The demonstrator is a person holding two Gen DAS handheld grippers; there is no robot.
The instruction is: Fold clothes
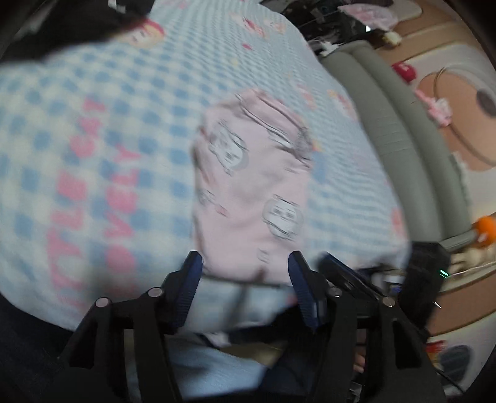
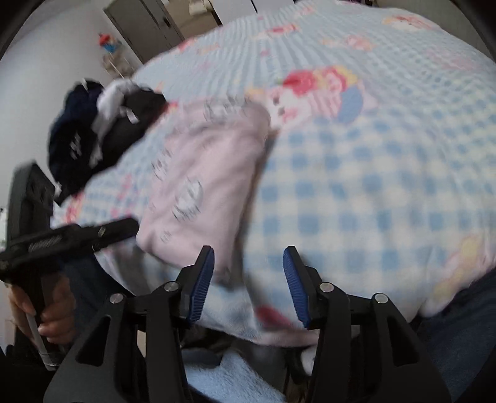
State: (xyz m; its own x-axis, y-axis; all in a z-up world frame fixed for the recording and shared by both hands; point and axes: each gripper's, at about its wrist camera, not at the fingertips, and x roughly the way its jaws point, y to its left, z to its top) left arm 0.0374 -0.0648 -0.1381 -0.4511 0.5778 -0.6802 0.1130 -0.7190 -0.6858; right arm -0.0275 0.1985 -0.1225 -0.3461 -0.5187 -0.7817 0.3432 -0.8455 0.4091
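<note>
Blue-and-white checked bedspread (image 1: 130, 102) with pink lettering and cartoon figures, covering the whole work surface in both views, badly blurred. Beyond its far side in the left wrist view, two grey-green padded rolls (image 1: 400, 124) running side by side, then a tan floor mat (image 1: 458, 90) strewn with small pink items and one orange object (image 1: 485, 228) at the edge. Grey cabinet (image 2: 145, 28) against the pale wall in the right wrist view.

One pale pink garment with grey cartoon-face prints (image 1: 251, 183), lying bunched flat on the bedspread, just ahead of both claws; seen again in the right wrist view (image 2: 201, 173), left of centre. One dark heap of navy, black and white clothes (image 2: 99, 130) near the bedspread's edge, close to the pink garment's far corner; whether touching it, unclear. Same heap apparently the dark mass at the top left of the left wrist view (image 1: 71, 28).

Left gripper (image 1: 245, 288) with blue-padded fingers spread wide, nothing between them, hovering over the pink garment's near hem. Right gripper (image 2: 248, 285) likewise gaping, empty, poised over checked fabric just beside the pink garment's near right edge. Left tool also visible side-on in the right wrist view, a bare hand (image 2: 52, 310) wrapped round its handle. Two claws, one pink garment, one dark heap.
</note>
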